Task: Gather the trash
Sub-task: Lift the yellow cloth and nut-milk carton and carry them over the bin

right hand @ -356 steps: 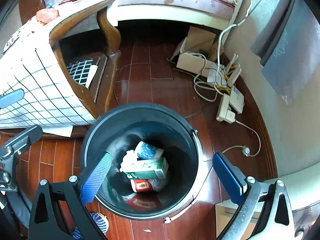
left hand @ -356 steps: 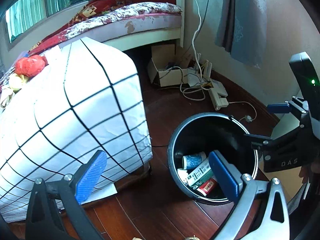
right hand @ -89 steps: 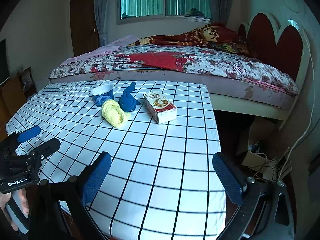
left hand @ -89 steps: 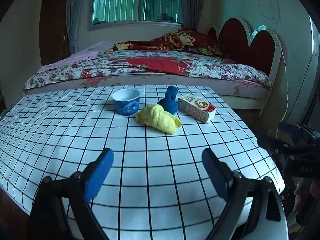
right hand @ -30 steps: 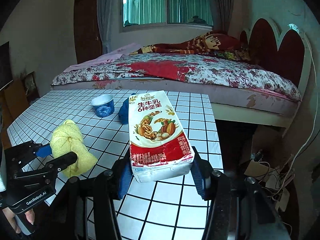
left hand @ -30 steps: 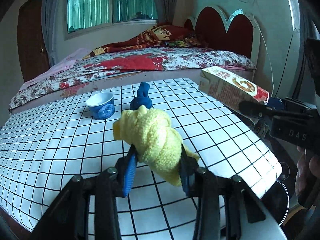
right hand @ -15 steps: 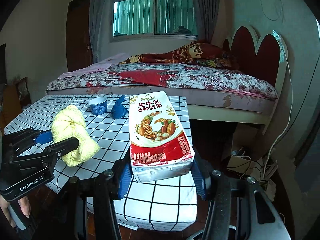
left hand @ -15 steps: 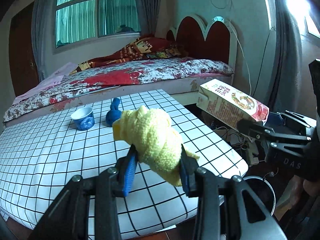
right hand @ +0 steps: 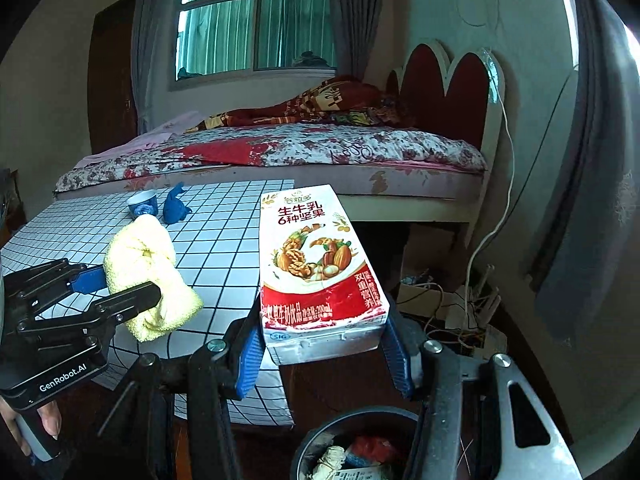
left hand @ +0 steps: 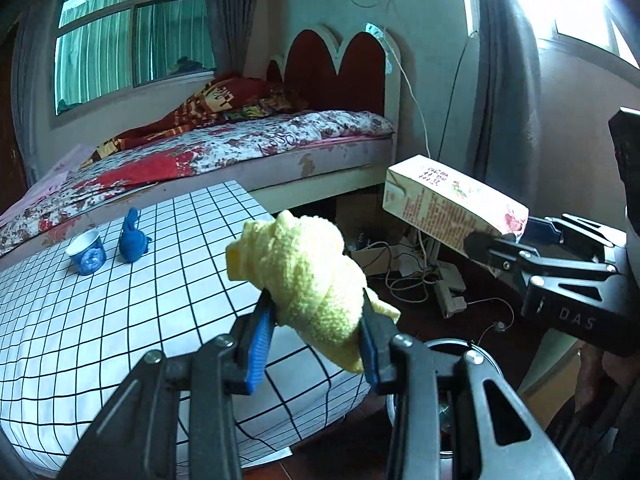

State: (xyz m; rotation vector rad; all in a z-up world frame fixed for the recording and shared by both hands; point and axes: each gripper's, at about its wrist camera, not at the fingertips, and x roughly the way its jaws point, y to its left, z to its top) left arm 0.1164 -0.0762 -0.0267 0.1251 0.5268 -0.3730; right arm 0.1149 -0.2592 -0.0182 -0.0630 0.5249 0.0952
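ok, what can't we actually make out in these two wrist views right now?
- Trash bin: right wrist view, cut off by the bottom edge and the right tongs; contents only partly shown.
- Same bin, left wrist view: only a rim arc behind the left tongs.
- Milk carton: its underside is hidden in both views.
- Yellow cloth: the clamped middle is covered by the pads.
- Blue cup: too small to see inside.

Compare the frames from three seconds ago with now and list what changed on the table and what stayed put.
The left hand-held gripper has taken the yellow cloth off the checked table; the right hand-held gripper has taken the milk carton. Both have carried their loads off the table's edge toward the black bin on the floor. The blue cup and the blue toy stayed where they were.
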